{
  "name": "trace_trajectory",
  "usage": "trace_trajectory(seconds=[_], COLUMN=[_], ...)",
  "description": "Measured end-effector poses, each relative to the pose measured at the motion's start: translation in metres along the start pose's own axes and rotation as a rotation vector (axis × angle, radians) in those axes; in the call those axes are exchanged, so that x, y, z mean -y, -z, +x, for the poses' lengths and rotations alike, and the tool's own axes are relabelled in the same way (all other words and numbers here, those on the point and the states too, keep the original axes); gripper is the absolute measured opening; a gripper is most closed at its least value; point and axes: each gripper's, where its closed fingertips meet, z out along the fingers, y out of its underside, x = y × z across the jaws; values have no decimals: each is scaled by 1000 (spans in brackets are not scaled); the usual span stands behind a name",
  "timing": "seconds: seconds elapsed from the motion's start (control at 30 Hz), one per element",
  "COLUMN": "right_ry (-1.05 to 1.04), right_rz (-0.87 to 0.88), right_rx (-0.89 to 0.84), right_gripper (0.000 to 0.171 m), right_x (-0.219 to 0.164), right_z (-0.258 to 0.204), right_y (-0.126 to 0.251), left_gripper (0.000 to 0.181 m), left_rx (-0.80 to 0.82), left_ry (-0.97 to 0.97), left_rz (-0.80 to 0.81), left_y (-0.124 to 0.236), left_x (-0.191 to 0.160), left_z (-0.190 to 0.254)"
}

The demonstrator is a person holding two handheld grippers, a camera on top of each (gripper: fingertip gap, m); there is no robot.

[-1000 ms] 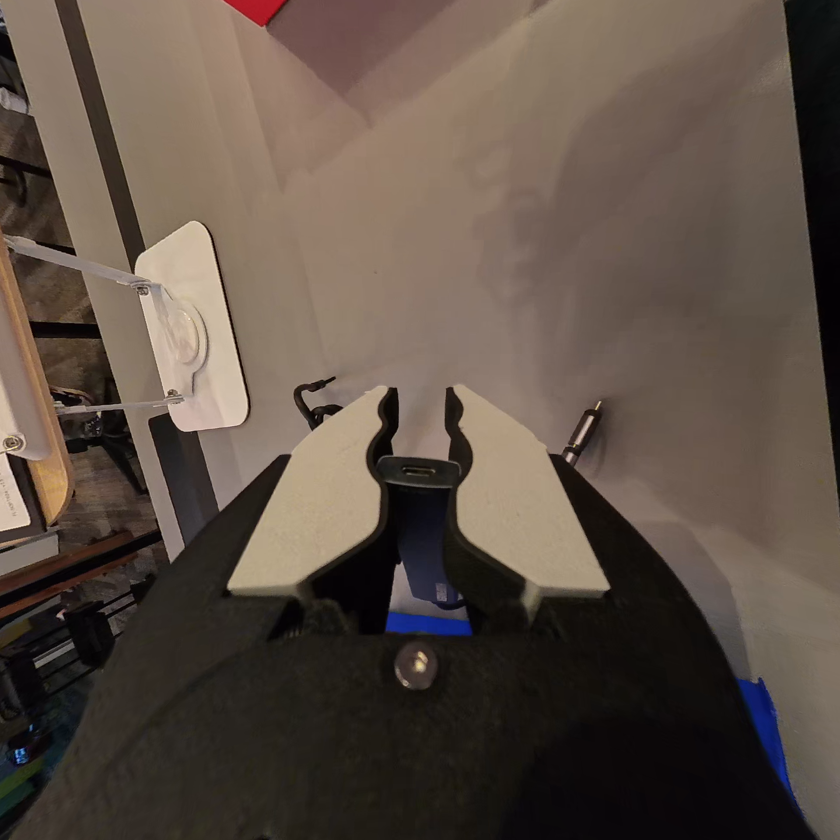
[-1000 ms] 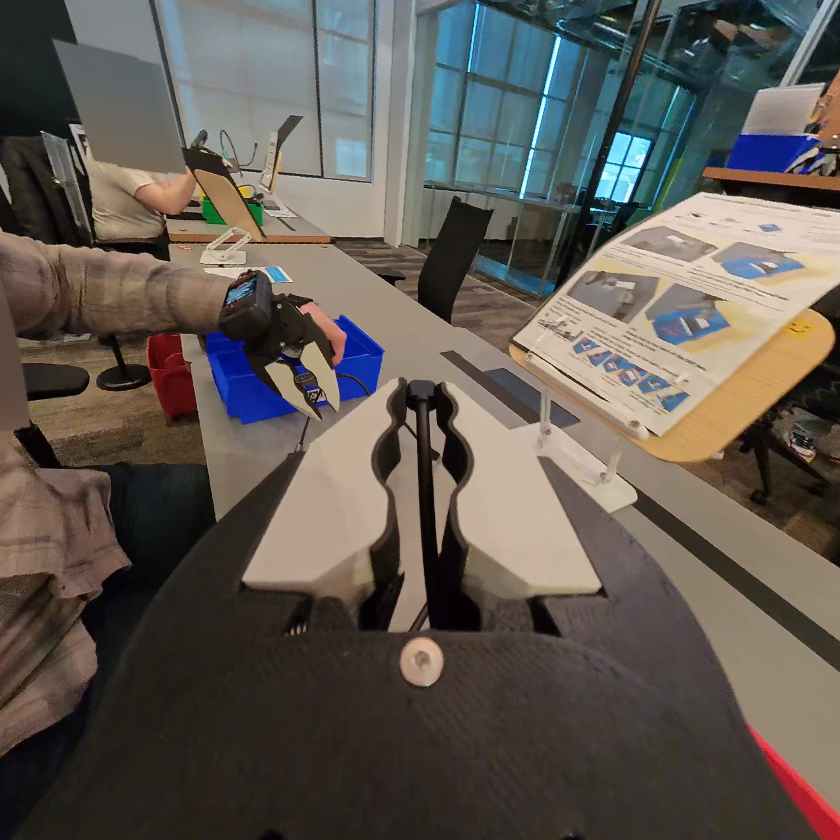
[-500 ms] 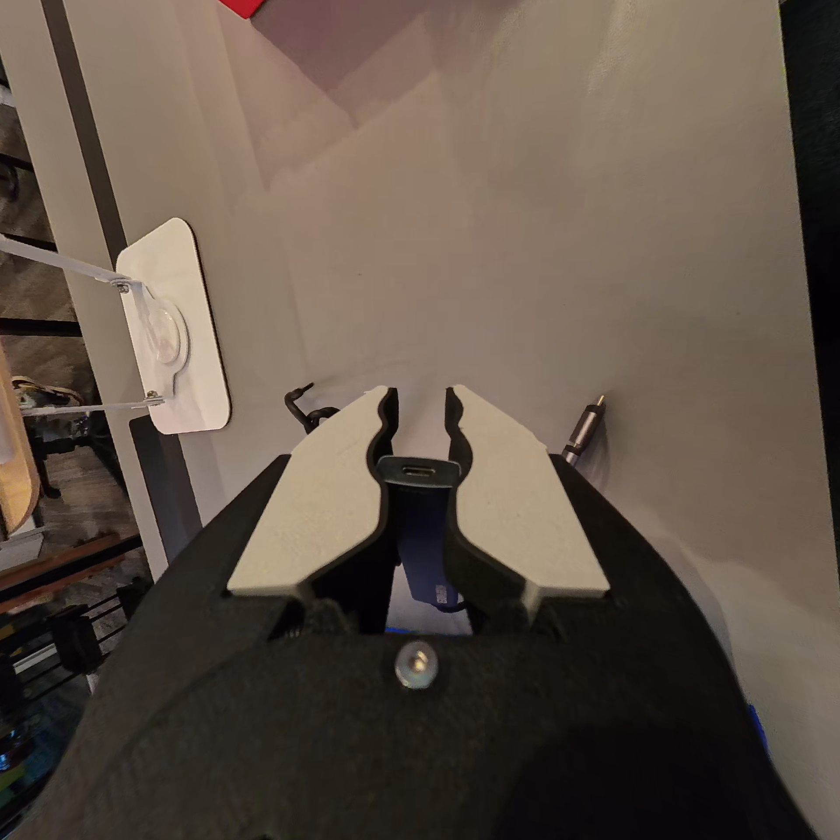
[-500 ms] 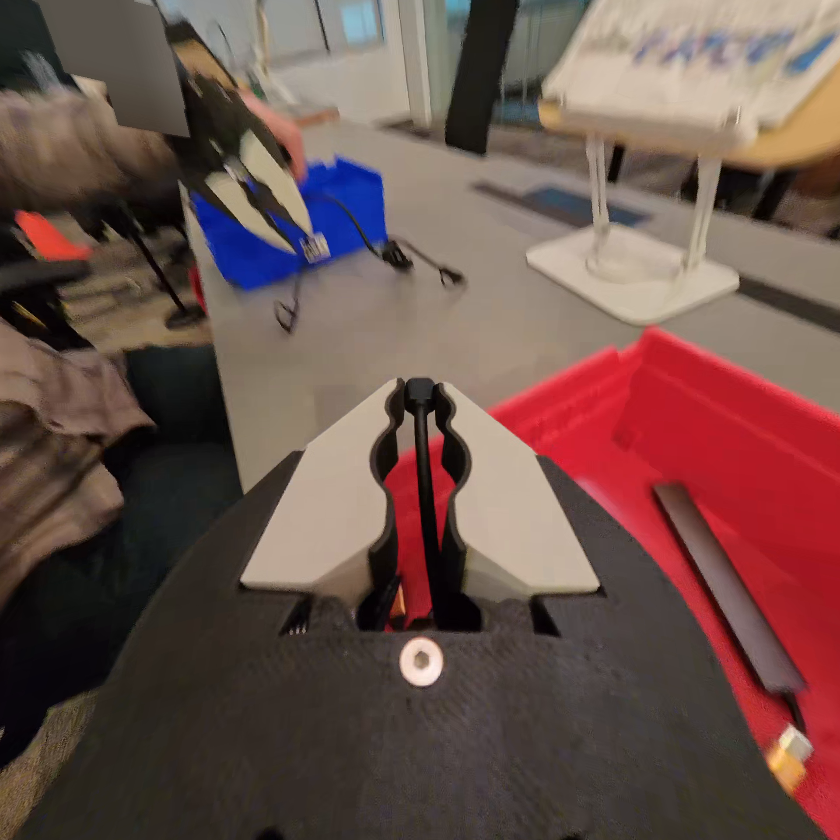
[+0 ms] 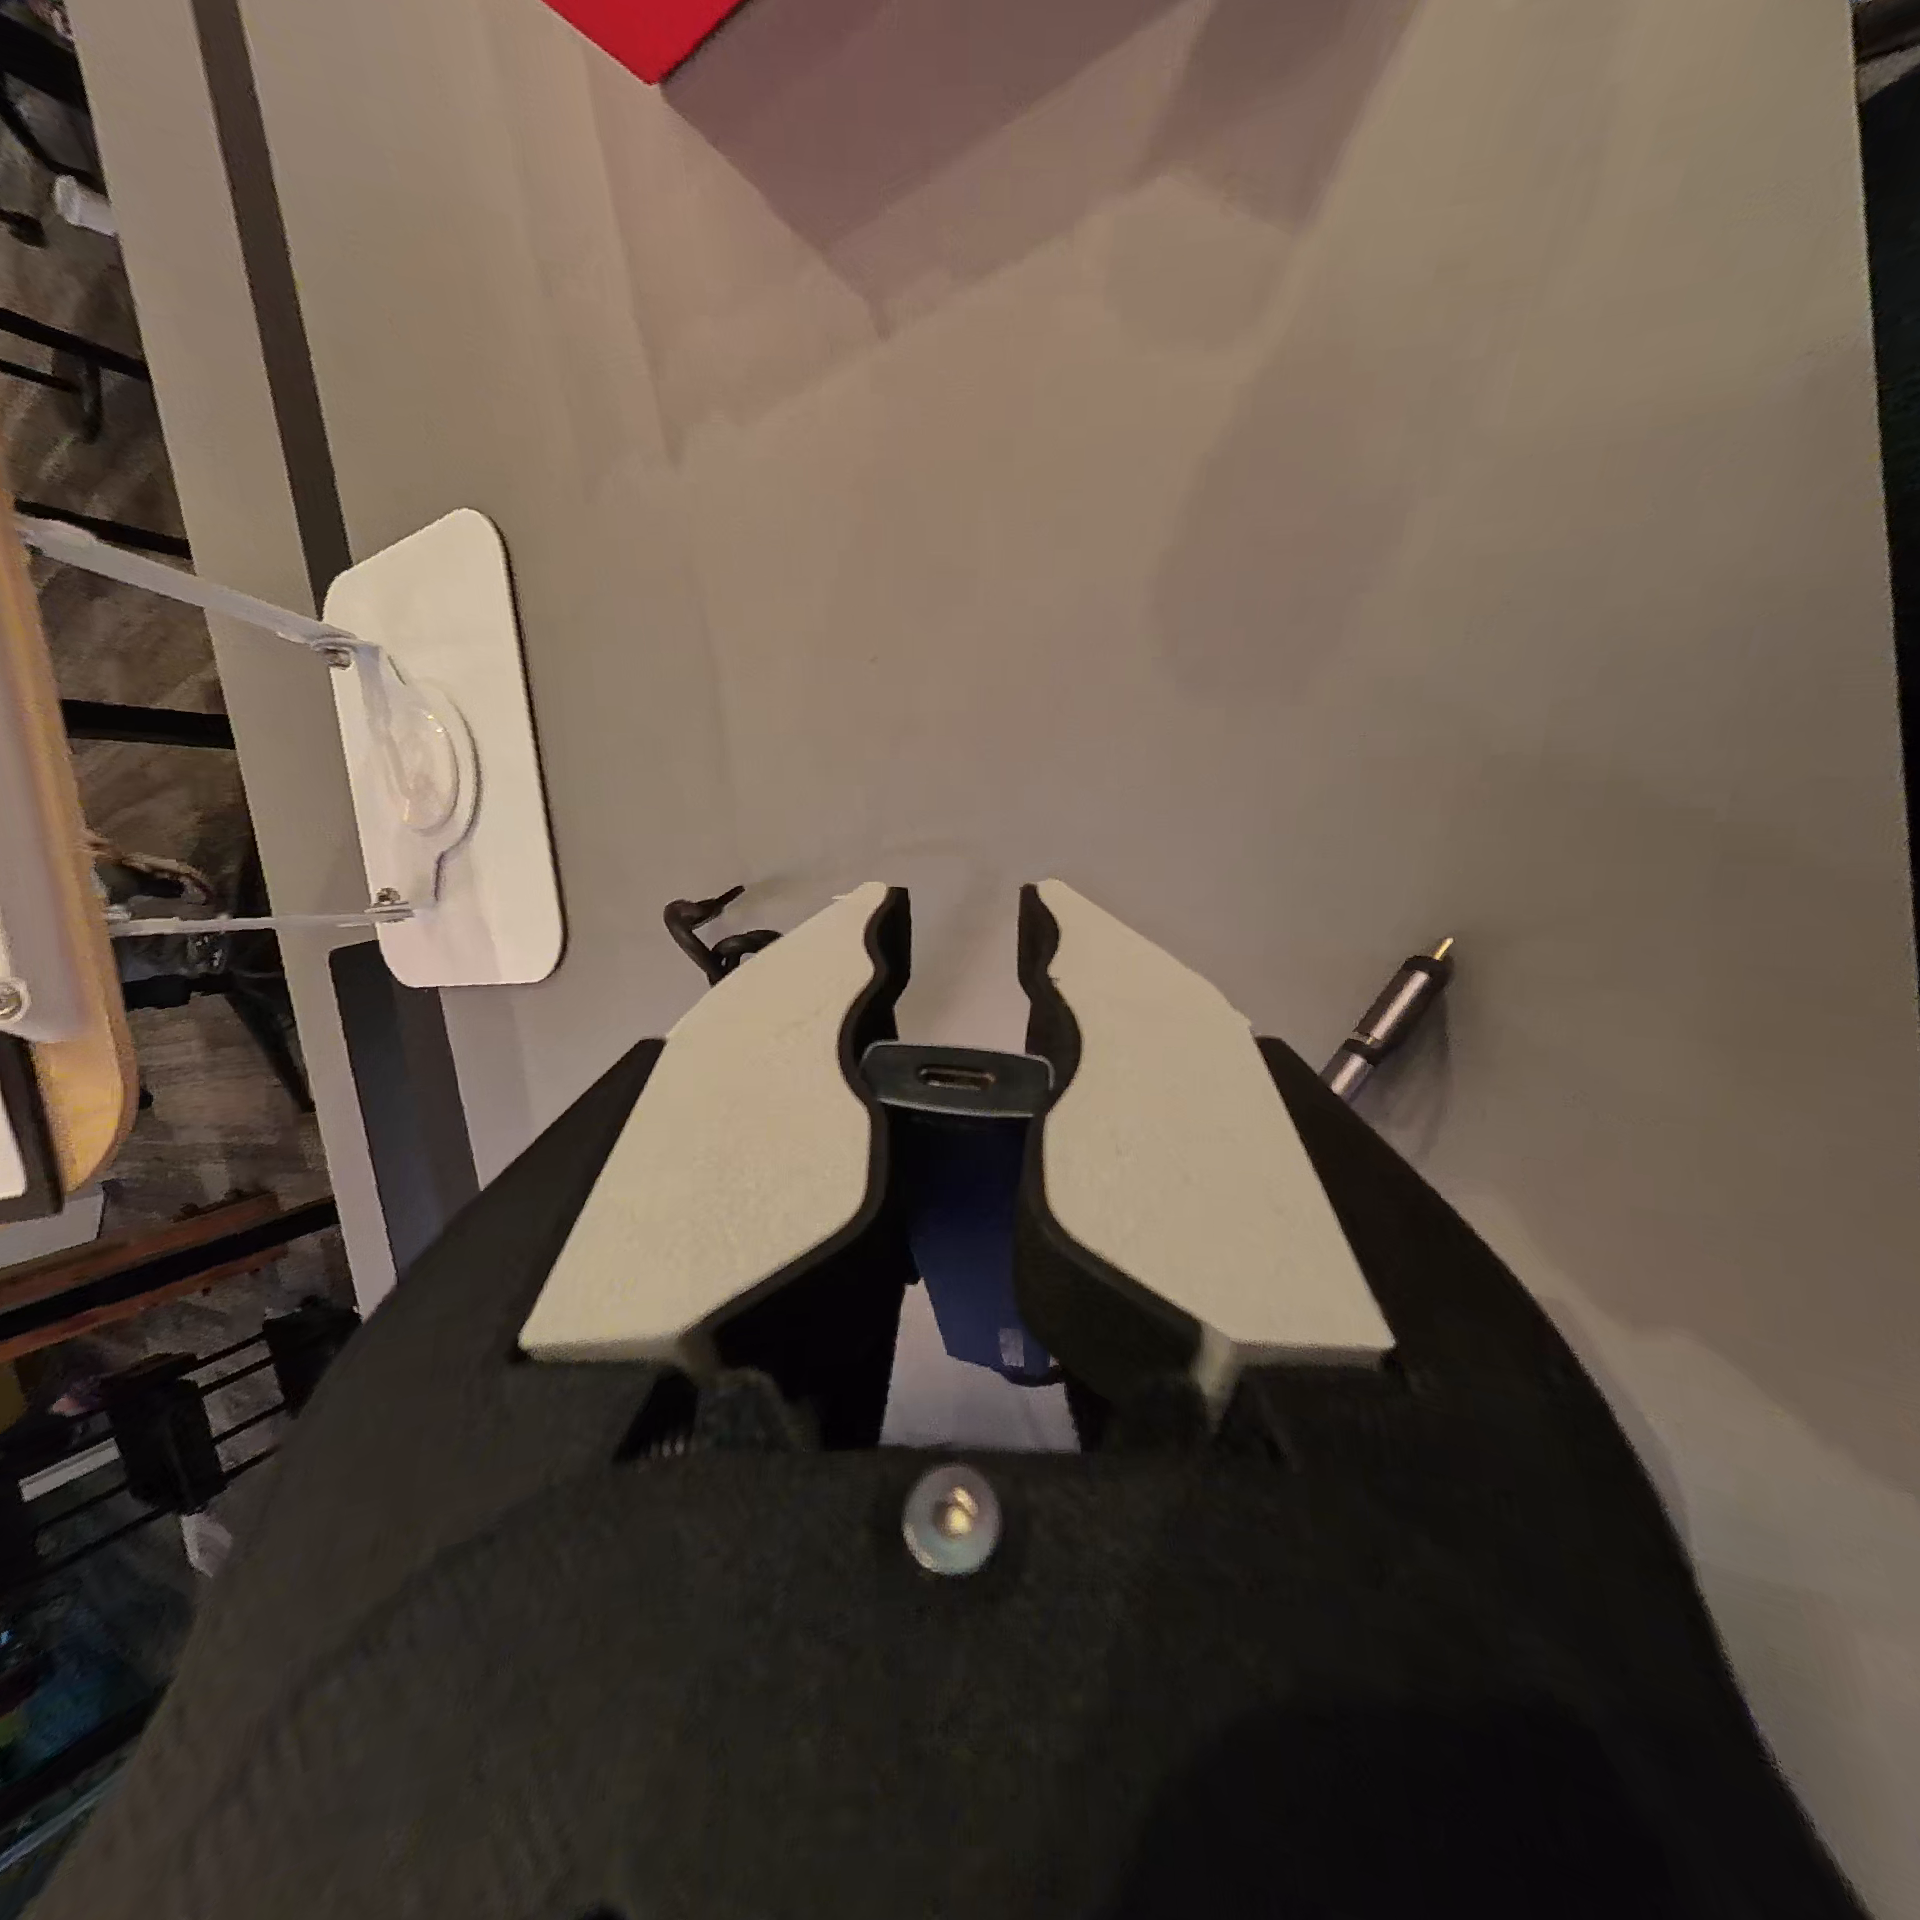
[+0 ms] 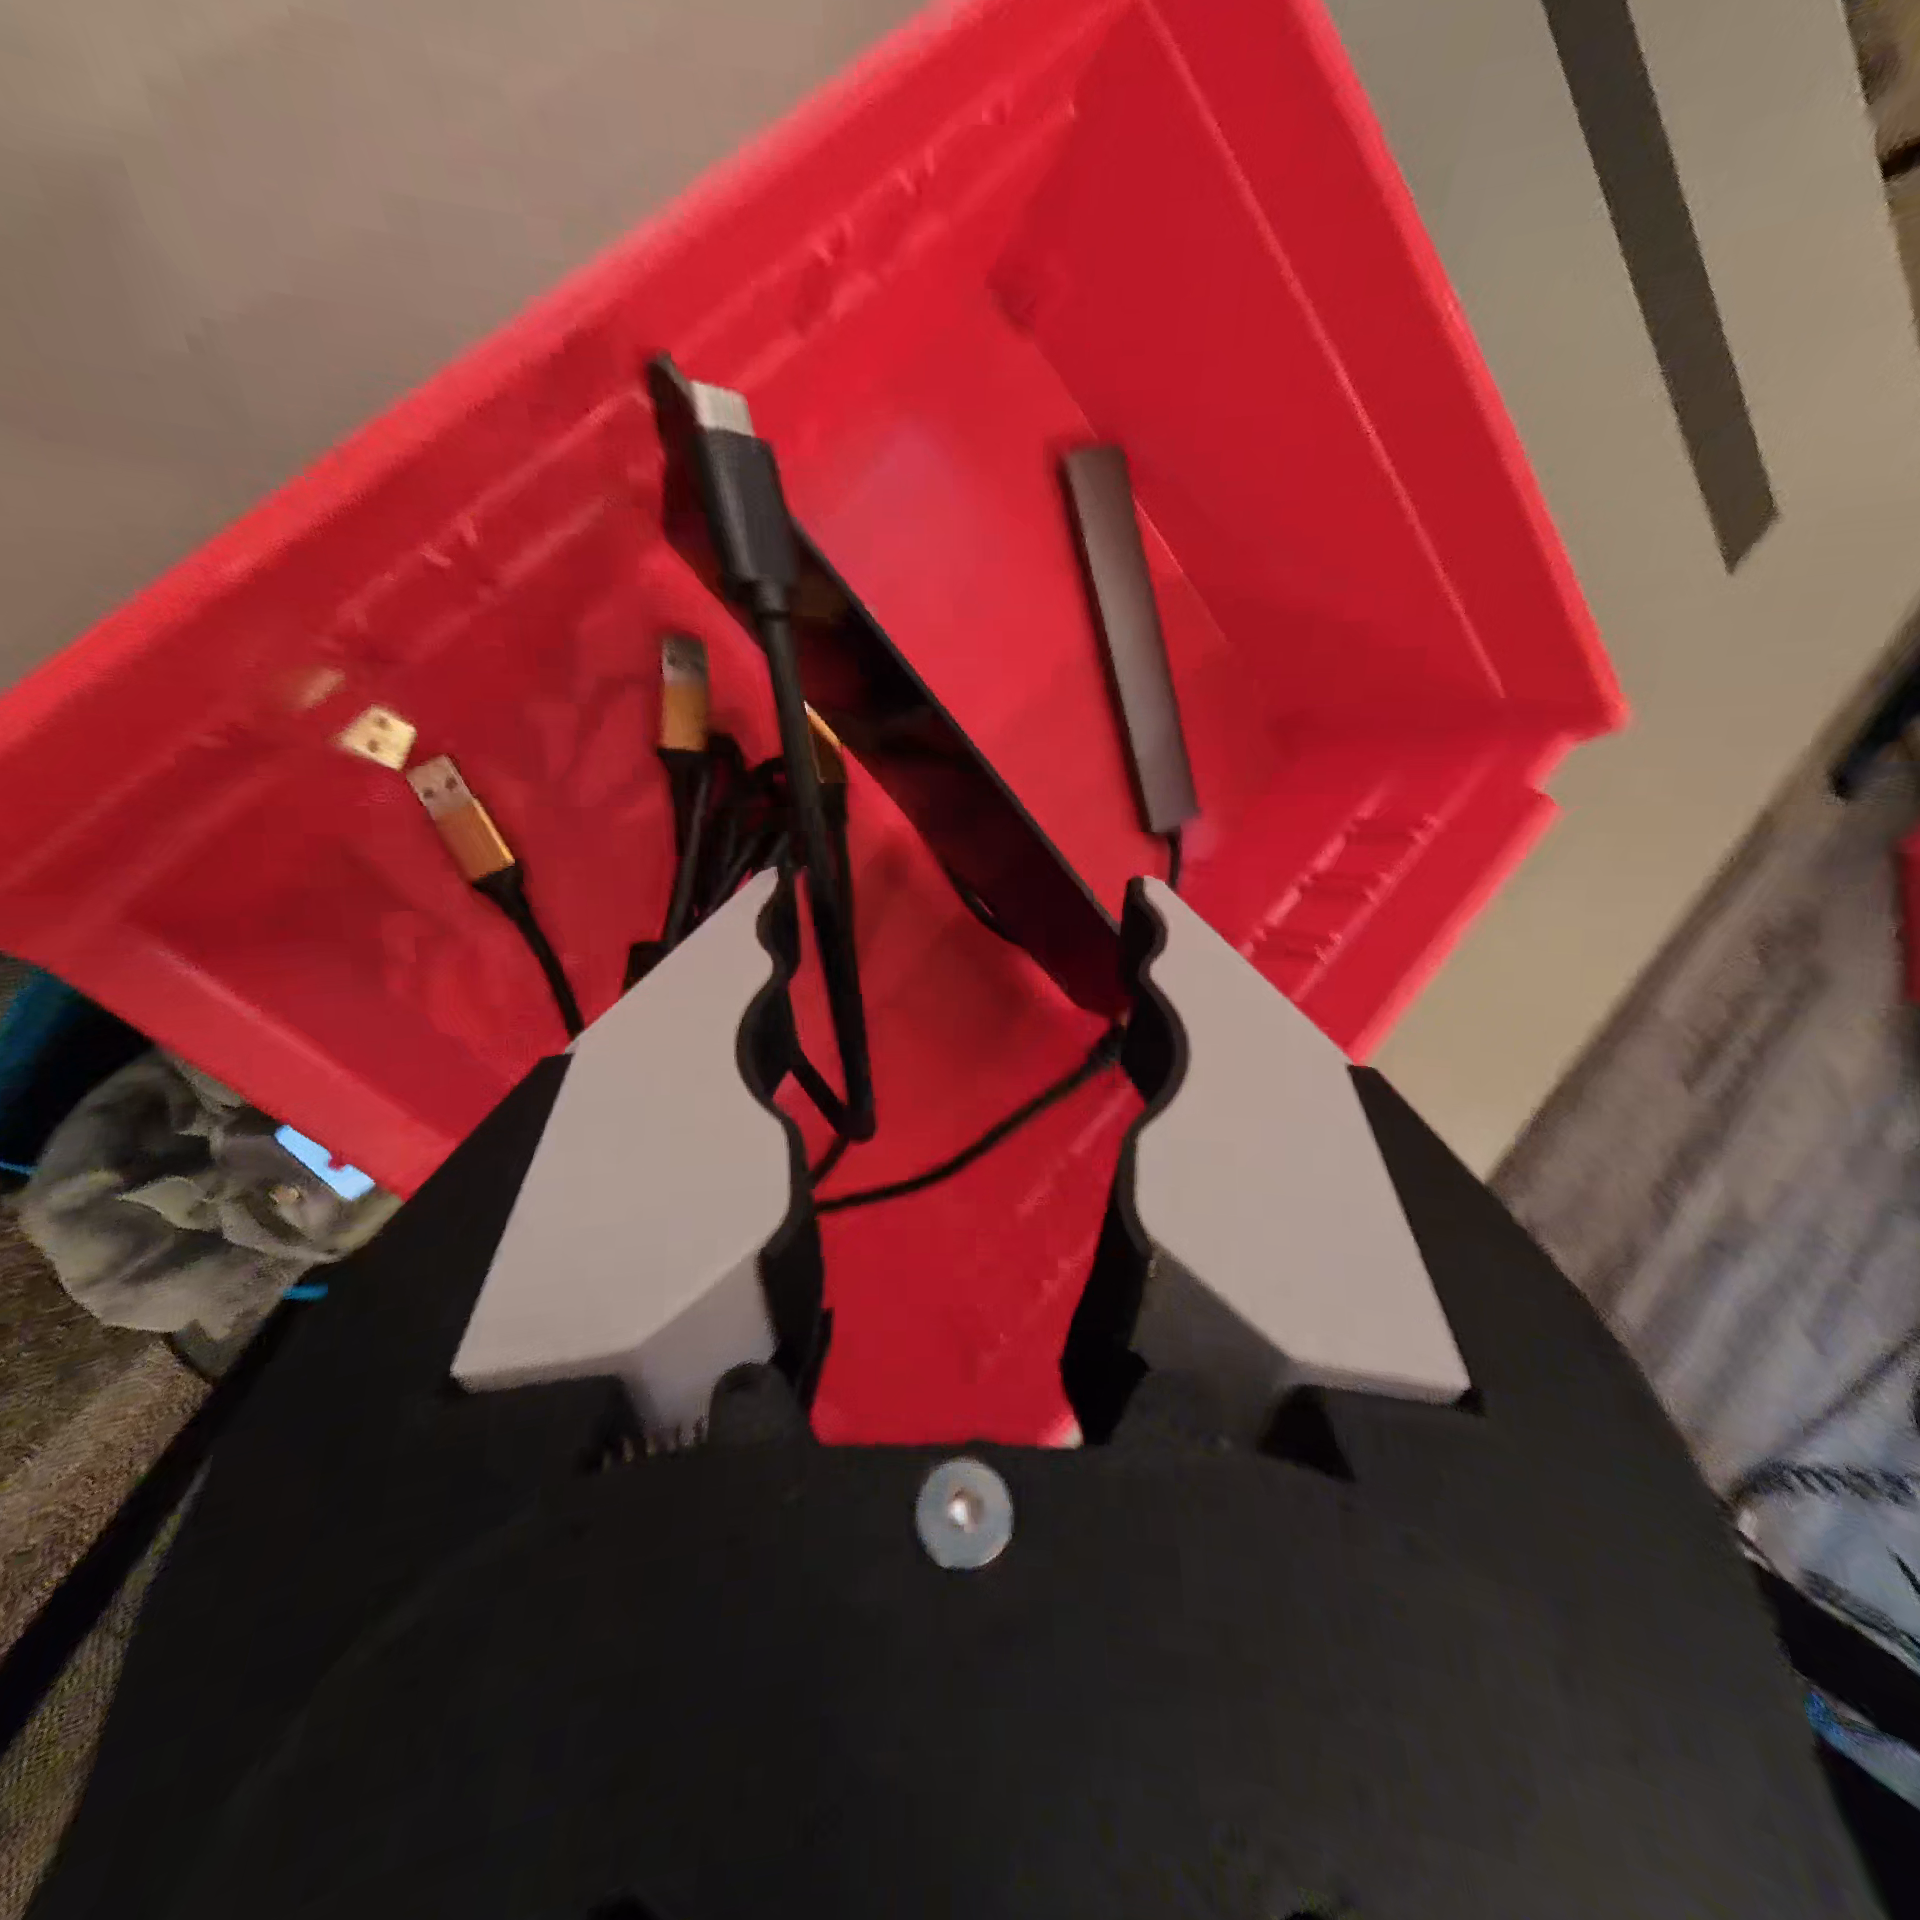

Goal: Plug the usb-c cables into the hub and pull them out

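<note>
In the left wrist view my left gripper (image 5: 964, 906) is shut on a dark blue hub (image 5: 956, 1081), held above the grey table (image 5: 1299, 540) with its USB-C port facing forward. A silver-tipped cable plug (image 5: 1392, 1013) lies on the table to the right, and a black cable end (image 5: 717, 930) to the left. In the right wrist view my right gripper (image 6: 956, 894) is open over a red bin (image 6: 1299, 270). A black USB-C cable (image 6: 743, 488) hangs loose between the jaws, close to the left finger, with its plug pointing away.
The red bin holds a slim dark hub (image 6: 1127, 644), a longer dark bar (image 6: 935, 769) and several gold-shelled USB plugs (image 6: 462, 821). A white stand base (image 5: 447, 748) sits at the table's left. The bin's corner (image 5: 665, 31) shows at the top of the left wrist view. Across from one pair of fingers to the other is roughly 40 cm.
My right gripper has swung down over the red bin and opened, letting go of the black cable. My left gripper still holds the hub and has hardly moved.
</note>
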Motion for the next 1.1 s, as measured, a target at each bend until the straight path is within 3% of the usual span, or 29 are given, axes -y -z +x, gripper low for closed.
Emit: trace_trajectory(seconds=[0.2,0.27,0.47,0.57,0.7,0.97,1.1], right_ry=[6,26,33,13,-107,-217,-277], right_rz=[119,232,679,821,880,879,902], right_rx=[-207,-229,85,274,452,498,482], right_gripper=[73,68,59,59,60,70,59], right_x=[42,74,204,256,299,346,360], right_z=[16,4,-108,-164,-202,-221,-212], right_y=[45,67,104,97,66,21,4], left_gripper=[20,20,20,20,20,20,20], left_rx=[59,74,116,134,163,179,179], left_ry=[95,143,310,391,490,693,797], left_rz=[38,57,133,177,236,396,475], left_y=[10,13,20,21,22,24,25], left_x=[5,8,22,31,41,56,60], left_z=[-21,-29,-56,-71,-88,-101,-103])
